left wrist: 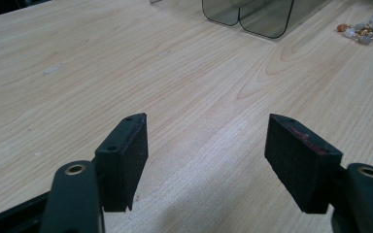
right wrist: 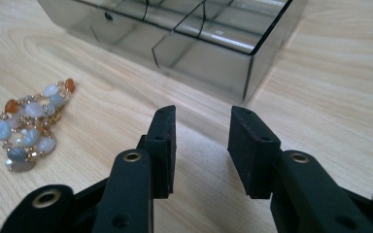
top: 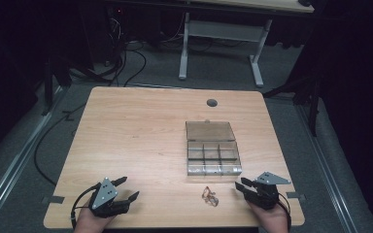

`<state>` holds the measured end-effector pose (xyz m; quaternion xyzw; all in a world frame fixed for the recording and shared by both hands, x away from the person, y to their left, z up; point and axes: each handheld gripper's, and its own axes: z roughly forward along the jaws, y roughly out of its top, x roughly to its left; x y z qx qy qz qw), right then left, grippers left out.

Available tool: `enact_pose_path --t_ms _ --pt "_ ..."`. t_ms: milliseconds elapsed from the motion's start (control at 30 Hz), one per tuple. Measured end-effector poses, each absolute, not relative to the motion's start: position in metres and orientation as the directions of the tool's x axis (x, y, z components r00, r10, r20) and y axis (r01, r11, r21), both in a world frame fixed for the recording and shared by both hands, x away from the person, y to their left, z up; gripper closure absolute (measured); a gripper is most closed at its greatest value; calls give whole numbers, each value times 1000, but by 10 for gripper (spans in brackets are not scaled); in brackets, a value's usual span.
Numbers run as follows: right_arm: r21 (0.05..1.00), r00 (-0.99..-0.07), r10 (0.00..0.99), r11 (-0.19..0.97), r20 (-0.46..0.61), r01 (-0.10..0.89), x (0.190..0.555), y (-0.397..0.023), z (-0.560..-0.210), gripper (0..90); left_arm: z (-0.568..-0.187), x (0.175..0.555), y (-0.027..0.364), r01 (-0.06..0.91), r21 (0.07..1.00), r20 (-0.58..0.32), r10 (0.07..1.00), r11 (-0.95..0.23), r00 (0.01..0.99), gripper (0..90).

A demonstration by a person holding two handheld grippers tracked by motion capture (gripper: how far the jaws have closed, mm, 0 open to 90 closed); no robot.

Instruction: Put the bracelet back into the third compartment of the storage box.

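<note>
Matte black right tool (right wrist: 201, 145) and left tool (left wrist: 209, 165) unclenched; beaded bracelet (right wrist: 29, 124), seemingly stones, near smoky box (right wrist: 184, 43).

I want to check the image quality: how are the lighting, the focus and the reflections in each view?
High view: the table is lit, the room around it dark. Left gripper view: even light, the bead bracelet far off and soft. Right gripper view: bracelet sharp, bright glare streaks on the smoky plastic box, a soft shadow under the right tongs.

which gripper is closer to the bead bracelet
Right. The right gripper sits just to the right of the bracelet, jaws open and empty. The left gripper is far off to its left, across bare table, also open.
</note>
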<state>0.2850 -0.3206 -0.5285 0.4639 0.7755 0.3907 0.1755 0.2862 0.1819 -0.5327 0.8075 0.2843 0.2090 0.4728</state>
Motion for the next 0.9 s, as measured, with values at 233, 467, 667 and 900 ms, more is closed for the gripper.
enact_pose_path --t_ms 233,467,667,900 --pt "752 -506 859 282 78 595 286 -317 -529 612 -533 285 182 253 884 74 652 -393 754 328" --pt "743 -497 863 278 85 609 287 -317 -530 608 -533 285 182 252 883 72 646 -395 760 328" --pt "743 -506 859 291 75 603 287 -317 -530 607 -533 285 181 251 882 75 646 -399 760 328" --pt "747 -543 835 303 91 591 285 -308 -525 818 -533 286 181 254 881 76 648 -400 758 329"
